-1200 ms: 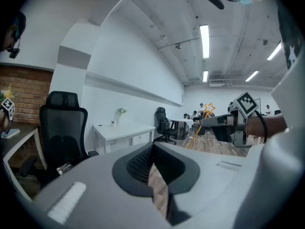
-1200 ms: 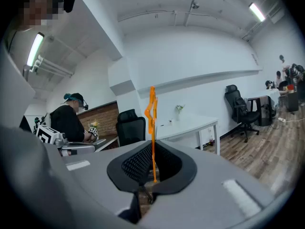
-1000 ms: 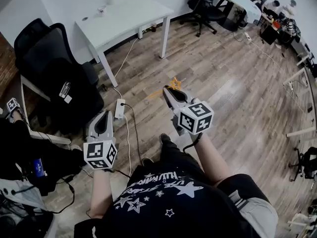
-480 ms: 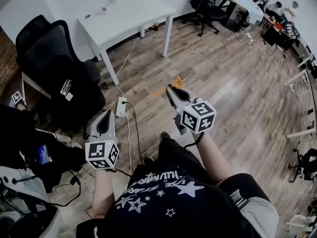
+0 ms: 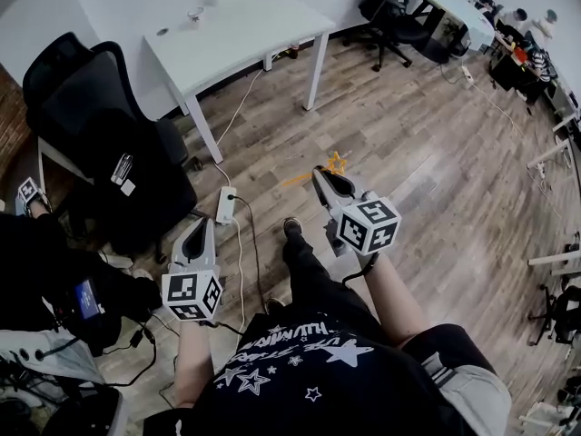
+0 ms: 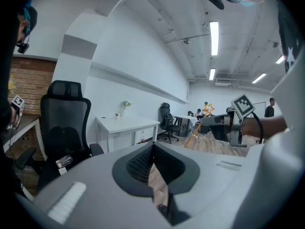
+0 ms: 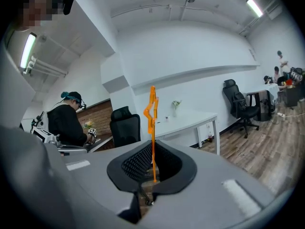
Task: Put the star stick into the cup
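One person stands over a wood floor (image 5: 427, 153) in a dark shirt (image 5: 300, 361) printed with stars, one tool in each hand. The left tool (image 5: 200, 227) hangs low at the person's left side with its two jaws closed together and nothing between them. The right tool (image 5: 322, 175) is held out further forward, its jaws pinched on the lower end of the one orange star stick (image 7: 152, 128). The stick stands straight up out of the pads, its star at the top, clear of everything else. On the floor just beyond the left tool lies one white power strip (image 5: 224, 205) with cables trailing from it. At the left edge a second person (image 7: 66, 123) in dark clothes wears a headset. One black chair (image 5: 100, 107) stands beside that person. Past it is one white surface (image 5: 236, 25) on four legs, bearing a sprig in a small vase (image 7: 176, 105) and one small pale item near it, too small to name. A second black chair (image 5: 399, 12) stands beyond, and several people sit at far desks, too small to count surely.
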The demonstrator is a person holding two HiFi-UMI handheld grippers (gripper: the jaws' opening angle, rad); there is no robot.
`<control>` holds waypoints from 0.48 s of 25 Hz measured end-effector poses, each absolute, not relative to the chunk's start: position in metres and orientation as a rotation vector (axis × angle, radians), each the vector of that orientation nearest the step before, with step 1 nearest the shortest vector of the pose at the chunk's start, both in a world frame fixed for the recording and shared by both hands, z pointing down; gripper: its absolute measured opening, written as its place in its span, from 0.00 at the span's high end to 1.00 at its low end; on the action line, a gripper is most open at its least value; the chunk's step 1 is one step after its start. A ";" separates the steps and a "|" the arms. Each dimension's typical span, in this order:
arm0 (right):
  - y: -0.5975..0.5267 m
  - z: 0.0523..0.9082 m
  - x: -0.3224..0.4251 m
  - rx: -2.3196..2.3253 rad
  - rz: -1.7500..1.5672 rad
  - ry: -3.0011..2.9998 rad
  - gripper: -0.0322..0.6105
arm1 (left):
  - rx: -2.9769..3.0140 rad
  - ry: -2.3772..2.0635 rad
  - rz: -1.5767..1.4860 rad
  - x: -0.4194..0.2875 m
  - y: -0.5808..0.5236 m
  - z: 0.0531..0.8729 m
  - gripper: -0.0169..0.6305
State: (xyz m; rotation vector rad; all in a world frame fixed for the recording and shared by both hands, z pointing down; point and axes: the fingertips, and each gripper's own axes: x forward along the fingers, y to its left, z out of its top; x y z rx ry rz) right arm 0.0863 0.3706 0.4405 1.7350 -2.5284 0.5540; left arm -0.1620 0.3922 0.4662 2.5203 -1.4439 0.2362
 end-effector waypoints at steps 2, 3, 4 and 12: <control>0.342 0.447 0.093 1.726 0.575 -2.527 0.90 | 2.509 -1.454 0.256 -0.159 0.367 0.469 0.97; 0.326 0.449 0.097 1.722 0.584 -2.528 0.90 | 2.503 -1.462 0.260 -0.156 0.352 0.468 0.97; 0.309 0.450 0.101 1.719 0.590 -2.531 0.90 | 2.500 -1.471 0.260 -0.154 0.336 0.467 0.97; 0.158 0.448 0.127 1.656 0.609 -2.589 0.90 | 2.454 -1.526 0.285 -0.129 0.210 0.469 0.97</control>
